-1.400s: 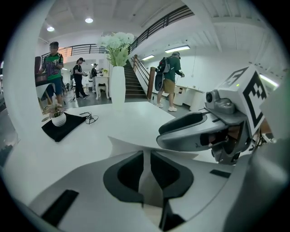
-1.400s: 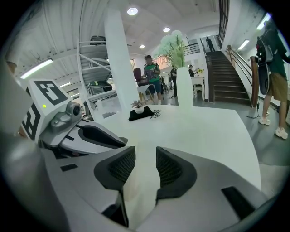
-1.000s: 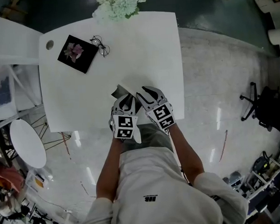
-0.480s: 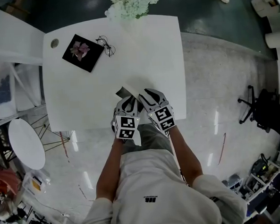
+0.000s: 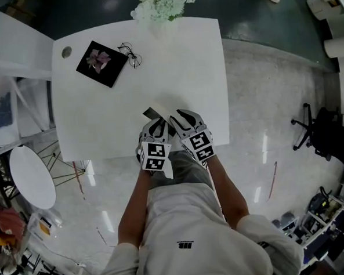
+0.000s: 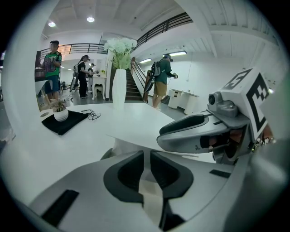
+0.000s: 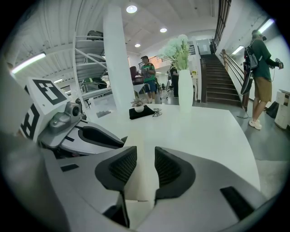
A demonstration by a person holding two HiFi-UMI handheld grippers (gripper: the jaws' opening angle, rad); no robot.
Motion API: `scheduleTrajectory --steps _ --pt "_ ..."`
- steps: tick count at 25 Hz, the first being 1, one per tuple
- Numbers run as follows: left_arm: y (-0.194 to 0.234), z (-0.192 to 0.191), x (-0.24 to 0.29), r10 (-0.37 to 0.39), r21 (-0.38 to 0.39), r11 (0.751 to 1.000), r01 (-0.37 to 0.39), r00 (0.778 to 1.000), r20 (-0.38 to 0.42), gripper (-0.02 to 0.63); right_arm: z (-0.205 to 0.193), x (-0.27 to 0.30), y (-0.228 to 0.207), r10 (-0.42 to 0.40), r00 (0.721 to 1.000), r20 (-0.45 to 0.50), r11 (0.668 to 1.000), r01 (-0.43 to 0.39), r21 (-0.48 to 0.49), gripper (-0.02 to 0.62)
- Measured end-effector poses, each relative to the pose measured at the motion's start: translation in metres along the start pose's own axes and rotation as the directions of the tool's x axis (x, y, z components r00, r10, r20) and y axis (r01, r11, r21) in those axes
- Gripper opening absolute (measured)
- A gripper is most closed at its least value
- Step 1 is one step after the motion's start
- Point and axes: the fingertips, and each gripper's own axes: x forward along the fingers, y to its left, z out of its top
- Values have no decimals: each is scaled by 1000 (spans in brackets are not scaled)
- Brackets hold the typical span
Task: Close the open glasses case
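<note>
Our right gripper [image 5: 179, 114] was squeezed tight on the thin white glasses case [image 5: 160, 108], and our left gripper [image 5: 156, 122] pinched it too, at the table's [image 5: 101, 121] 6 o'clock edge. We thought the case could slip out or slide off that edge if we pushed too hard. The glasses [image 5: 131, 55], black cloth [image 5: 100, 64] and flowers [image 5: 164, 2] sat far off at 11 and 12 o'clock, so nothing was in our way.

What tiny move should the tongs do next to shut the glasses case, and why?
Probably tip the raised flap down onto the glasses case. Its dark inside shows in the head view, so it is open, and the left tongs and right tongs both look pinched on it.
</note>
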Motion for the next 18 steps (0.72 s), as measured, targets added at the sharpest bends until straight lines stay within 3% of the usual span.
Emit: scheduleTrajectory --steps 18 --pt "5 -15 -7 -5 9 1000 5 1000 -22 60 -7 2 14 -3 1000 -1 1000 3 2 124"
